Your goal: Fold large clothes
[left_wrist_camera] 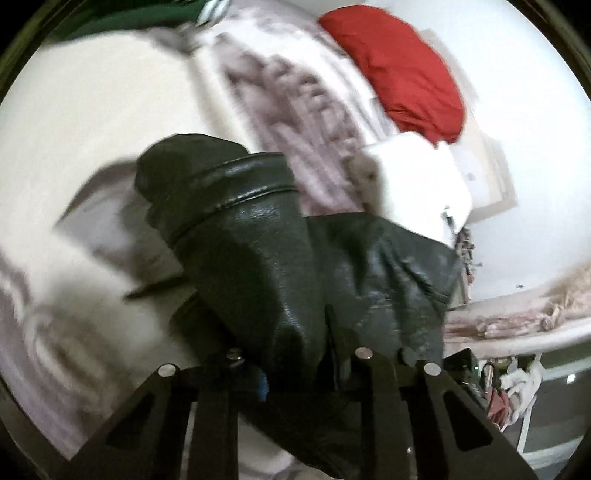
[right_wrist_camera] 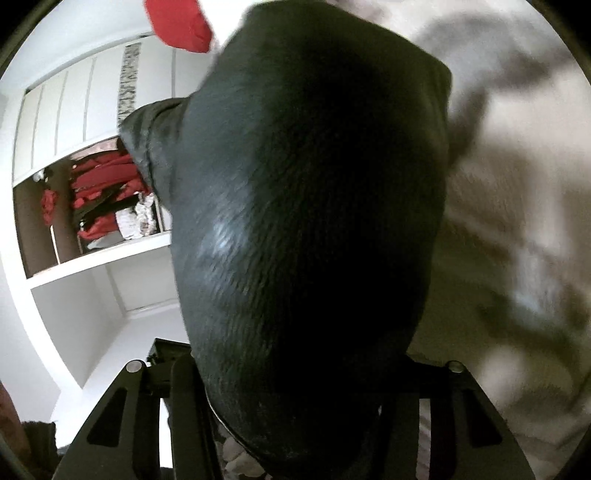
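Note:
A black leather jacket (left_wrist_camera: 258,236) hangs bunched over my left gripper (left_wrist_camera: 295,350), lifted above the bed; a cuffed sleeve end points up and left. The fingertips are buried under the leather, and the jaws stand narrow and pinch a fold of it. In the right wrist view the same jacket (right_wrist_camera: 306,203) fills the middle of the picture as a thick dark bulge. It sits between the fingers of my right gripper (right_wrist_camera: 295,369), which is shut on it. Both sets of pads are hidden by the leather.
Under the jacket lies a white bed cover with a grey pattern (left_wrist_camera: 295,92). A red pillow (left_wrist_camera: 402,74) and a white pillow (left_wrist_camera: 413,177) lie at the far end, and a green garment (left_wrist_camera: 147,14) at the top left. An open wardrobe with red clothes (right_wrist_camera: 103,192) stands left.

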`<state>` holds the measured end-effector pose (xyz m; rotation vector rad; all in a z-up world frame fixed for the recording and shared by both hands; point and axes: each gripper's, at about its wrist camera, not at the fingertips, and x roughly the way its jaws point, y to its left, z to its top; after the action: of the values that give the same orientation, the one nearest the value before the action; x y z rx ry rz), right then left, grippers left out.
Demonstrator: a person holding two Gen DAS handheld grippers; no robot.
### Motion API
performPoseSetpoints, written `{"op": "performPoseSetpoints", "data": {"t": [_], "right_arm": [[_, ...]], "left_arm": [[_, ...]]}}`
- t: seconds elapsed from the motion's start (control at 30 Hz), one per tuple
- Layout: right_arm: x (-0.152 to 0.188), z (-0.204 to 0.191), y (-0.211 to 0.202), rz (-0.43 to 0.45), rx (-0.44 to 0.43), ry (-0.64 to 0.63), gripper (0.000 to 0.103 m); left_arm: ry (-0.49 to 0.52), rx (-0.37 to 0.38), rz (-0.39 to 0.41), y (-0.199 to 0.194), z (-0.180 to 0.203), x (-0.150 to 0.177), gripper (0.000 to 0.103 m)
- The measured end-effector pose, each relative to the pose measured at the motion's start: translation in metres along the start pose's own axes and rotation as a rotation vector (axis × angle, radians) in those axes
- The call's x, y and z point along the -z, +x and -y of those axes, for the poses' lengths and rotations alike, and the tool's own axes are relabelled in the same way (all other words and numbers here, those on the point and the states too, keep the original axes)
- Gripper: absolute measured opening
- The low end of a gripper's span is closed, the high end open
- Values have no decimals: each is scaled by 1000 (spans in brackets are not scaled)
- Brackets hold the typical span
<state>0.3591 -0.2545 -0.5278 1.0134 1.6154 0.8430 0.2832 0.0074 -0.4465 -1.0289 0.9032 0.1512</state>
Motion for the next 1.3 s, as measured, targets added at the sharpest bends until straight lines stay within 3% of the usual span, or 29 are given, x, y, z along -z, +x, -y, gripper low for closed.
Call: {"op": "performPoseSetpoints", "data": {"t": [0.23,0.43,0.63,0.8,0.93,1.07,1.17,1.3], "right_arm": [[-52,-48,-21,86,-40,-57,46],[-112,-108,-64,175,-64,-122,46],[-203,-188,-143,258,-120,-214,46],[-308,-230,-180,282,-135,-288,46],[-407,-222,-175,216,-87,-278,46],[-482,-183,-157,114,74,-207,46],[-508,-161,-149,72,141,-179,52],[-513,-151,-151,73,122,-113,64]], "left_arm": [[98,87,7,23,51,-45,20],[174,164,51,37,125,-101,20],[261,238,102,64,209,-171,20],[303,256,123,132,240,-212,20],[318,181,39,217,227,-218,21],[354,81,-80,283,199,-204,24],[371,88,-88,286,189,-198,26],[441,50,-112,272,206,-198,30]]}}
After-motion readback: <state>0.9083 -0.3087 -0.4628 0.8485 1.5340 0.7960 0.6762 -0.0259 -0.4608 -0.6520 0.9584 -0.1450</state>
